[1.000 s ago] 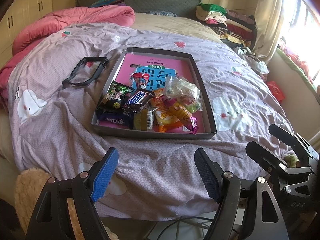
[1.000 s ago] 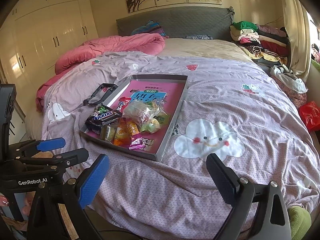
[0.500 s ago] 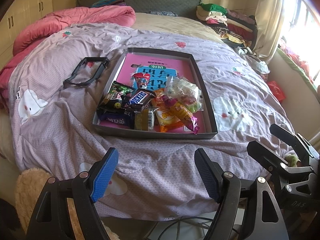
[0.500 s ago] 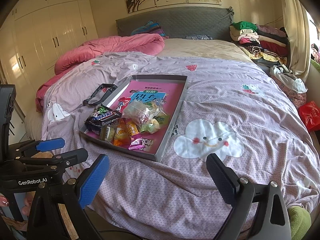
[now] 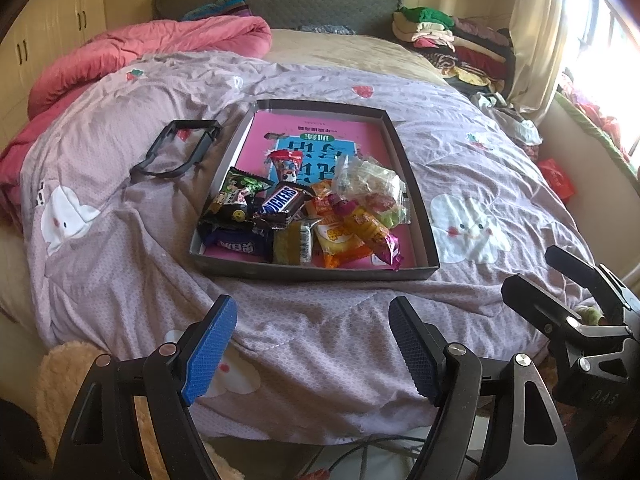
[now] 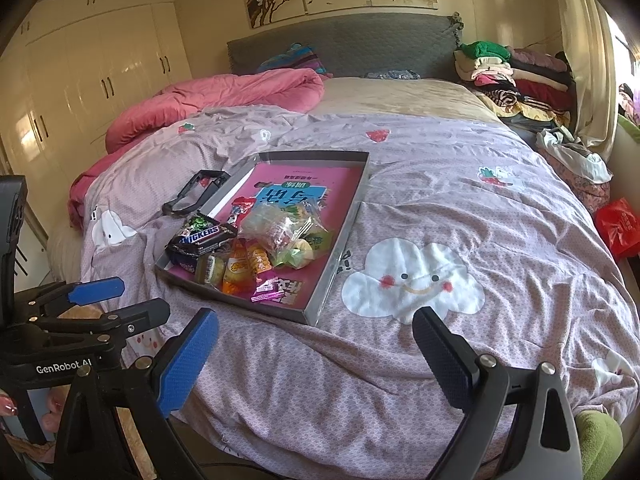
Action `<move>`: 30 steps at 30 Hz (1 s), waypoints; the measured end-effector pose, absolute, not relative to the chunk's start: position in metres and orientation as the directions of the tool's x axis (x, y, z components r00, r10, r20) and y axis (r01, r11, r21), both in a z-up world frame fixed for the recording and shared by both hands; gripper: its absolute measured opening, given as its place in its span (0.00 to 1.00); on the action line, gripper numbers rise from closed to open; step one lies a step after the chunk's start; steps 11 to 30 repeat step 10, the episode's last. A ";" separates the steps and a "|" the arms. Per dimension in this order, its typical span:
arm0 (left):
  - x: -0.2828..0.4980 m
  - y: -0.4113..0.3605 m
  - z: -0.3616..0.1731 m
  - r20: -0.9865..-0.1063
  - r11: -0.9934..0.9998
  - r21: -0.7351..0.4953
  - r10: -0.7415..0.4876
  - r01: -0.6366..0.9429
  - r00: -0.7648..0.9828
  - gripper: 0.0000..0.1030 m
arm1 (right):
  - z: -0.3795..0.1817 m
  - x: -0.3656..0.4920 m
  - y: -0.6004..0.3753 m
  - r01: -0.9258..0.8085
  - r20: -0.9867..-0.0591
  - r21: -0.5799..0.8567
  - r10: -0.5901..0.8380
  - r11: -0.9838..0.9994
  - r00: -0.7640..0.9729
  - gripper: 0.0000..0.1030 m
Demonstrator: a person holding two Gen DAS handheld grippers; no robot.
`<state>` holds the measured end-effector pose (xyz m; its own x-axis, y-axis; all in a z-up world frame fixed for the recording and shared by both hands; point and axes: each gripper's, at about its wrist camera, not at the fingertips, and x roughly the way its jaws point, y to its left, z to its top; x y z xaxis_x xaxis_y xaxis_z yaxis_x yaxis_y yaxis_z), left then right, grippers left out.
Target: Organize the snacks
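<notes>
A grey shallow box (image 5: pixel 416 196) with a pink printed bottom lies on the lilac quilt and holds a heap of snacks at its near end: a Snickers bar (image 5: pixel 282 203), a green-black packet (image 5: pixel 236 196), a clear bag of candies (image 5: pixel 370 184) and orange packets (image 5: pixel 344 236). The box also shows in the right wrist view (image 6: pixel 340 240), with the Snickers bar (image 6: pixel 200 236) at its left. My left gripper (image 5: pixel 312 332) is open and empty, near the bed's front edge. My right gripper (image 6: pixel 316 344) is open and empty, right of the left gripper (image 6: pixel 120 300).
A black plastic frame (image 5: pixel 176 148) lies on the quilt left of the box. A pink duvet (image 5: pixel 140 52) is bunched at the far left. Folded clothes (image 5: pixel 452 40) are stacked at the far right by the headboard. A red bag (image 6: pixel 620 228) sits beside the bed.
</notes>
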<state>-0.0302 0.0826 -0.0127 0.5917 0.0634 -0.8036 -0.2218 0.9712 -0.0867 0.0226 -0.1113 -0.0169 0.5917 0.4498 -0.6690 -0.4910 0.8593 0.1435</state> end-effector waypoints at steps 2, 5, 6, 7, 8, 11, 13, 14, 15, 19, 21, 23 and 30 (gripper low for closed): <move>-0.029 0.084 -0.013 -0.803 0.971 -0.092 0.061 -0.223 0.593 0.77 | -0.018 0.024 -0.112 -0.485 -0.670 0.147 0.447 0.862 0.593 0.95; -0.026 0.087 -0.016 -0.801 0.969 -0.091 0.067 -0.231 0.595 0.77 | -0.020 0.028 -0.117 -0.469 -0.671 0.157 0.442 0.869 0.595 0.95; -0.024 0.090 -0.016 -0.799 0.967 -0.092 0.069 -0.236 0.598 0.77 | -0.021 0.030 -0.119 -0.461 -0.672 0.161 0.439 0.872 0.596 0.95; -0.022 0.092 -0.017 -0.796 0.966 -0.099 0.067 -0.238 0.601 0.77 | -0.022 0.031 -0.121 -0.452 -0.672 0.163 0.434 0.877 0.600 0.95; -0.020 0.097 -0.018 -0.795 0.963 -0.114 0.059 -0.244 0.604 0.77 | -0.022 0.034 -0.124 -0.440 -0.672 0.165 0.427 0.883 0.605 0.95; -0.012 0.114 -0.020 -0.793 0.953 -0.142 0.051 -0.266 0.607 0.77 | -0.022 0.043 -0.136 -0.403 -0.667 0.164 0.402 0.900 0.628 0.95; -0.012 0.114 -0.020 -0.793 0.953 -0.142 0.051 -0.266 0.607 0.77 | -0.022 0.043 -0.136 -0.403 -0.667 0.164 0.402 0.900 0.628 0.95; -0.012 0.114 -0.020 -0.793 0.953 -0.142 0.051 -0.266 0.607 0.77 | -0.022 0.043 -0.136 -0.403 -0.667 0.164 0.402 0.900 0.628 0.95; -0.012 0.114 -0.020 -0.793 0.953 -0.142 0.051 -0.266 0.607 0.77 | -0.022 0.043 -0.136 -0.403 -0.667 0.164 0.402 0.900 0.628 0.95; -0.012 0.114 -0.020 -0.793 0.953 -0.142 0.051 -0.266 0.607 0.77 | -0.022 0.043 -0.136 -0.403 -0.667 0.164 0.402 0.900 0.628 0.95; -0.012 0.114 -0.020 -0.793 0.953 -0.142 0.051 -0.266 0.607 0.77 | -0.022 0.043 -0.136 -0.403 -0.667 0.164 0.402 0.900 0.628 0.95; -0.012 0.114 -0.020 -0.793 0.953 -0.142 0.051 -0.266 0.607 0.77 | -0.022 0.043 -0.136 -0.403 -0.667 0.164 0.402 0.900 0.628 0.95; -0.012 0.114 -0.020 -0.793 0.953 -0.142 0.051 -0.266 0.607 0.77 | -0.022 0.043 -0.136 -0.403 -0.667 0.164 0.402 0.900 0.628 0.95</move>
